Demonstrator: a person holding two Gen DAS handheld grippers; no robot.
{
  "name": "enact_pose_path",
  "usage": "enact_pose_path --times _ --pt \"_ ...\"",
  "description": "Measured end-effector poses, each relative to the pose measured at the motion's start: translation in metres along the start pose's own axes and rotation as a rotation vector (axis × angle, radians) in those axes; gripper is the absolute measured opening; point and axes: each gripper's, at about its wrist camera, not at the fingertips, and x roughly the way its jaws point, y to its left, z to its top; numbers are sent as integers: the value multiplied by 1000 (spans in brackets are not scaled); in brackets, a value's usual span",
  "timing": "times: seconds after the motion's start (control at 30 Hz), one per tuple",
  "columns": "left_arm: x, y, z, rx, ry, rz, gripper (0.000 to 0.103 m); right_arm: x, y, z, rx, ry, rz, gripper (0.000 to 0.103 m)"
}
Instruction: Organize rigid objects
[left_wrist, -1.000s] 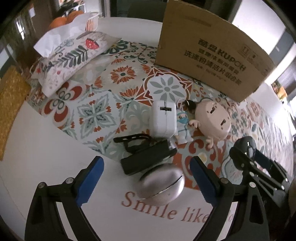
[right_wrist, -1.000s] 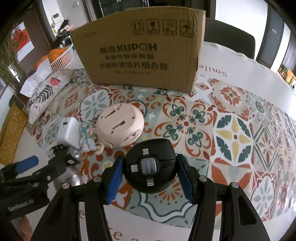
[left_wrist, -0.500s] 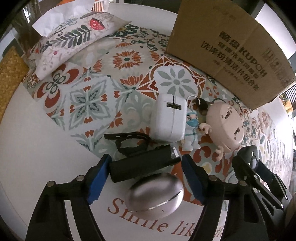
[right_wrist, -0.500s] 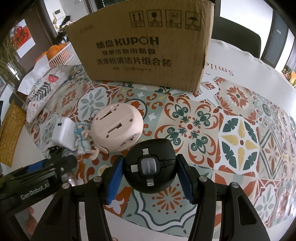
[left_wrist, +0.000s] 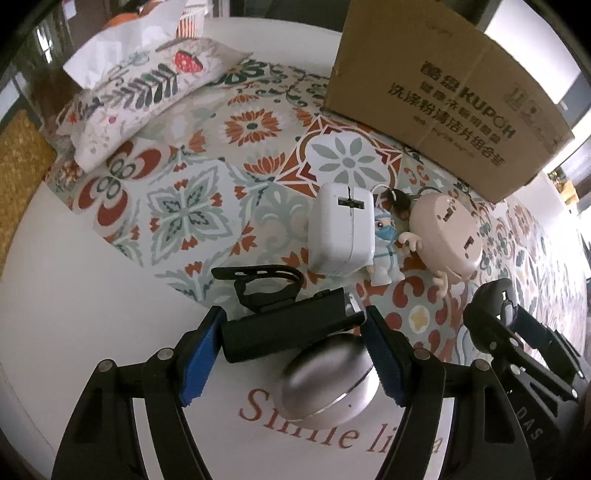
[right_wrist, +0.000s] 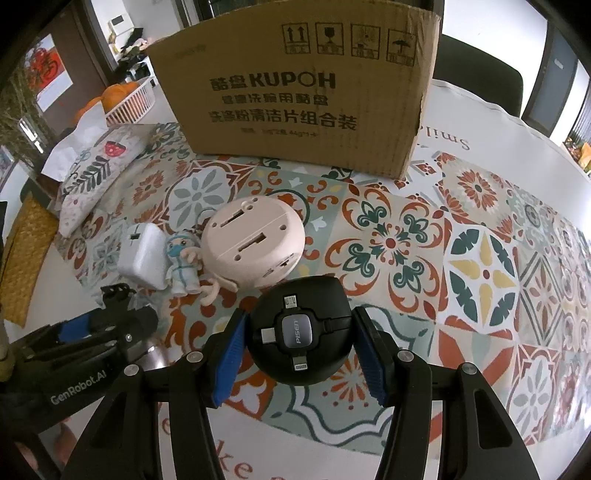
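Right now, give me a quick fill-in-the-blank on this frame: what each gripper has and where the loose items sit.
1. The right gripper is shut on a round black ____ labelled PISEN.
2. The left gripper has its blue pads at the two ends of a long black ____.
3. The masked figurine stands between the white adapter and the ____ round device.
4. The brown ____ printed KUPOH stands at the back of the patterned mat.

Missing words: cable hub; flashlight; pink; cardboard box

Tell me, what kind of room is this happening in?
Most likely a home dining area: a round table with a patterned tile-print mat, a dark chair pulled up behind it, a basket of oranges, and a fabric-covered tissue box.
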Motion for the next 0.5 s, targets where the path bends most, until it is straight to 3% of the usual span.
enact_pose_path --times 0.5 --pt "-46 8 -1 124 -144 -33 74 -43 9 -2 71 -66 -18 57"
